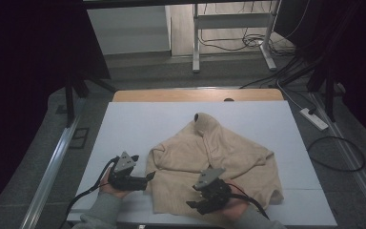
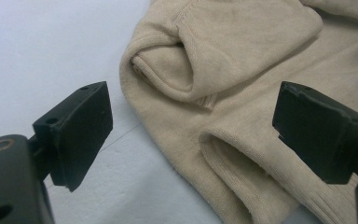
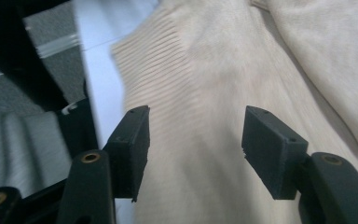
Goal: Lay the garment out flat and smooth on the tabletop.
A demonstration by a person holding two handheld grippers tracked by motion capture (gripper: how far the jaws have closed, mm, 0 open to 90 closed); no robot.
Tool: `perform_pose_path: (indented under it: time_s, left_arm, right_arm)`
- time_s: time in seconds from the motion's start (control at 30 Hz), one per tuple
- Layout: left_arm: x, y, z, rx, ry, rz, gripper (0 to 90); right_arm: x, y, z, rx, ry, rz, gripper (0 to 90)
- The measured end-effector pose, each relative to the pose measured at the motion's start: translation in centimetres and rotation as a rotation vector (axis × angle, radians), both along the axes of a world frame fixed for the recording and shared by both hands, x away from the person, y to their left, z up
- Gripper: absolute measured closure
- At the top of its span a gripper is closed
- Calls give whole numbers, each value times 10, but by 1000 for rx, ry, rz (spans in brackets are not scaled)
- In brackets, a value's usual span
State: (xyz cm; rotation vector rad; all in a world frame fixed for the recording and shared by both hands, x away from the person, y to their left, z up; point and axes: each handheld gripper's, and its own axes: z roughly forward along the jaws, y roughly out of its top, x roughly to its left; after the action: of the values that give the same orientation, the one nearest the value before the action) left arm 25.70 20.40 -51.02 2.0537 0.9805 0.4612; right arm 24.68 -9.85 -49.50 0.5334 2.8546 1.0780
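Note:
A beige knit sweater (image 1: 214,152) lies crumpled on the white table (image 1: 138,124), its collar pointing to the far side. My left gripper (image 1: 148,177) is open at the sweater's left edge, just above the table. In the left gripper view its jaws stand wide apart over a folded sleeve (image 2: 223,60) and the sweater's edge (image 2: 242,163). My right gripper (image 1: 194,203) is open above the near ribbed hem. In the right gripper view the ribbed hem (image 3: 154,60) lies between and beyond the spread jaws; nothing is held.
The table's wooden far edge (image 1: 195,94) shows beyond the white cover. A power strip (image 1: 314,119) and cables (image 1: 336,152) lie on the floor at the right. A metal frame (image 1: 231,28) stands behind the table. Dark curtains hang on both sides.

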Motion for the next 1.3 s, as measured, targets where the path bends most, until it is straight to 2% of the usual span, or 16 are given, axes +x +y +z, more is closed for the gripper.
perform_pose_path:
  time_s: [0.07, 0.1, 0.13, 0.27, 0.47, 0.53, 0.63, 0.73, 0.77, 0.8, 0.87, 0.9, 0.93, 1.03, 1.17, 1.3]
  left_arm:
    - [0, 0, 0, 0, 1, -1, 120]
    - [0, 0, 0, 0, 1, -1, 120]
    - [0, 0, 0, 1, 0, -1, 120]
    - [0, 0, 0, 2, 1, 0, 120]
    - [0, 0, 0, 2, 0, 2, 120]
    - [0, -1, -1, 0, 2, 3, 120]
    - [0, -1, -1, 1, 0, 3, 120]
    - [-1, 0, 0, 3, -1, 2, 120]
    - [0, 0, 0, 6, 0, 0, 120]
    - [0, 0, -1, 7, 1, 0, 120]
    - [0, 0, -1, 6, 1, 0, 120]
    - [0, 0, -1, 6, 0, 0, 120]
    - [0, 0, -1, 5, -2, 0, 120]
    - [0, 1, 0, 2, -3, 5, 120]
    - [0, 2, 1, -5, -4, 6, 120]
    - [0, 1, 0, 0, 0, 4, 120]
  right_arm:
    - [6, 10, -7, -5, 17, -14, 409]
    - [3, 18, -10, 9, 50, 10, 411]
    - [3, 18, -10, 9, 50, 10, 411]
    - [-13, 37, -12, 2, 19, 97, 415]
    - [-10, 52, -29, -41, 34, 113, 416]
    - [-16, 57, -30, -68, -15, 131, 417]
    - [-23, 60, -31, -105, -94, 129, 498]
    - [-20, 57, -30, -102, -106, 96, 655]
    - [-18, 55, -30, -100, -119, 84, 768]
    - [-18, 55, -30, -100, -119, 84, 768]
    - [-13, 50, -28, -69, -51, 75, 819]
    - [-13, 50, -28, -69, -51, 75, 819]
    - [-12, 45, -25, -15, 1, 93, 824]
    - [-15, 40, -20, 25, 44, 99, 824]
    - [-39, 33, -12, 83, 145, 158, 823]
    - [-61, 30, -8, 122, 198, 207, 822]
